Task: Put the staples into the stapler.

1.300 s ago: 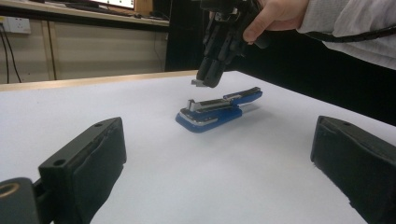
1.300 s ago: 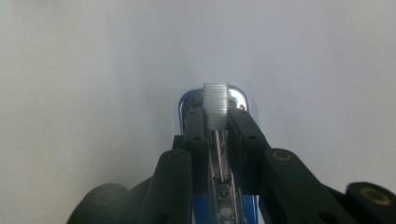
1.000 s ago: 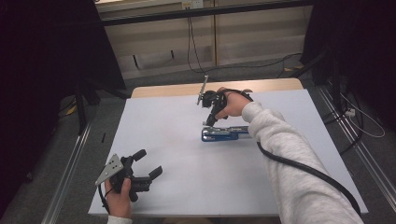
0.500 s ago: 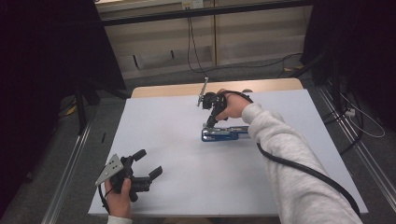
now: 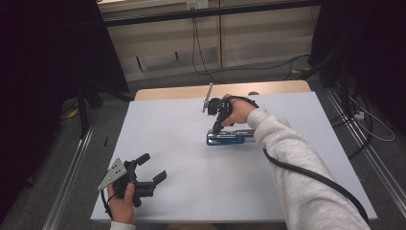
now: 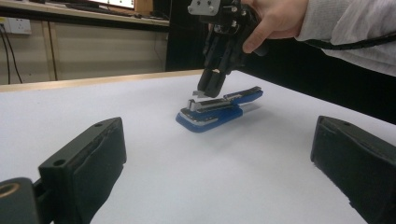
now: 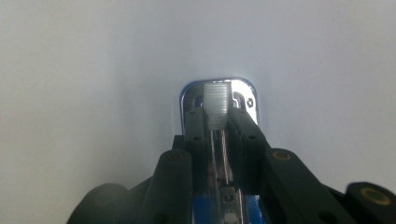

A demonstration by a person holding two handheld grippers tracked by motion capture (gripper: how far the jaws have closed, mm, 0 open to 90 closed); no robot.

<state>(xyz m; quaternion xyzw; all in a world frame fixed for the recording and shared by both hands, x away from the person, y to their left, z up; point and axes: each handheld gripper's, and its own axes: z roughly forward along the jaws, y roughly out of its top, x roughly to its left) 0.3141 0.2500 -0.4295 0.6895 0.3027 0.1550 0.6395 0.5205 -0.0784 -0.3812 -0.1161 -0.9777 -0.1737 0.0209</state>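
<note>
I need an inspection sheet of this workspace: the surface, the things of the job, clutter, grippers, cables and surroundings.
Surface: white table top; a bare wooden strip at the far edge.
Job's things: blue stapler lying flat, opened, with a strip of staples at its front end.
Clutter: nothing seen.
Grippers: right gripper points down, jaws closed on the strip of staples in the stapler; left gripper is open, holds nothing, rests near the table's front left corner.
Cables: black cable trails from the right gripper over the grey sleeve; more cables on the floor behind the table.
Surroundings: dark curtains on both sides, pale wall panels behind.
</note>
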